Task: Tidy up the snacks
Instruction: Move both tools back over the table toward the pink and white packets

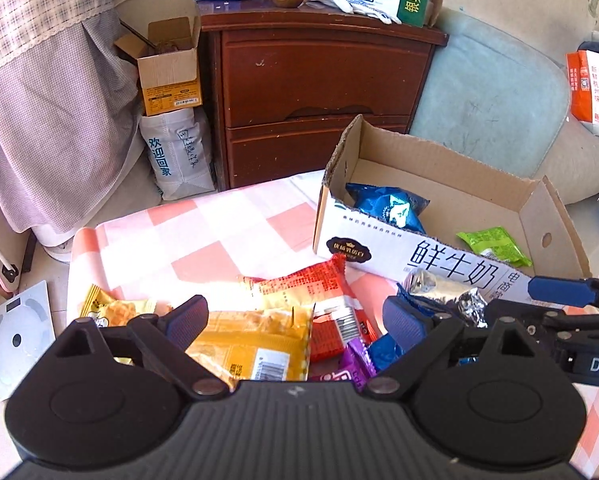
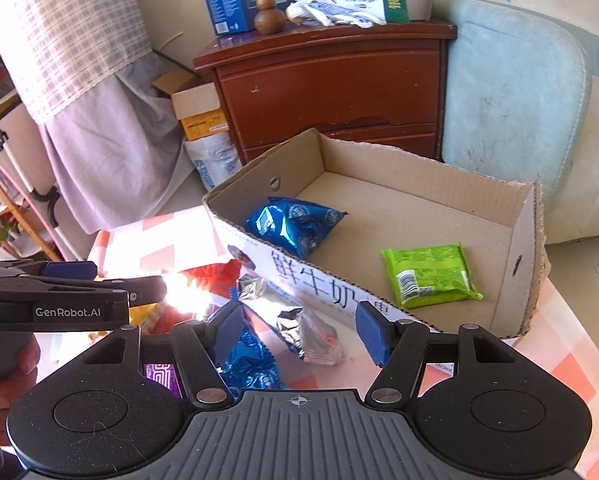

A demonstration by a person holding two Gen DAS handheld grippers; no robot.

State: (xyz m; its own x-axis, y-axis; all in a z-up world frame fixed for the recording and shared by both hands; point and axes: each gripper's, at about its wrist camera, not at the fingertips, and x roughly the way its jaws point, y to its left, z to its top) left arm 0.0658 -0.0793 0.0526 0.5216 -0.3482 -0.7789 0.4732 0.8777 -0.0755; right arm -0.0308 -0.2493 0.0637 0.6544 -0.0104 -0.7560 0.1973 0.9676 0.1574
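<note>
An open cardboard box [image 1: 411, 248] [image 2: 519, 216] stands on the pink checked cloth. It holds a blue packet [image 1: 391, 204] [image 2: 295, 220] and a green packet [image 1: 495, 246] [image 2: 431, 276]. In front of it lie loose snacks: an orange packet [image 1: 247, 344], a red packet [image 1: 323, 300], a silver packet [image 1: 439, 292] [image 2: 299, 328], a blue packet [image 2: 247, 364] and a purple one [image 1: 355, 360]. My left gripper [image 1: 295, 316] is open above the orange and red packets. My right gripper [image 2: 299, 332] is open over the silver packet, holding nothing.
A brown wooden cabinet [image 1: 319, 80] [image 2: 331, 88] stands behind the table with cartons on top. A pale blue cushion [image 1: 487, 96] [image 2: 507, 80] lies behind the box. Small boxes and a white bag [image 1: 175, 152] stand on the floor at the left. A scale [image 1: 15, 340] lies on the floor.
</note>
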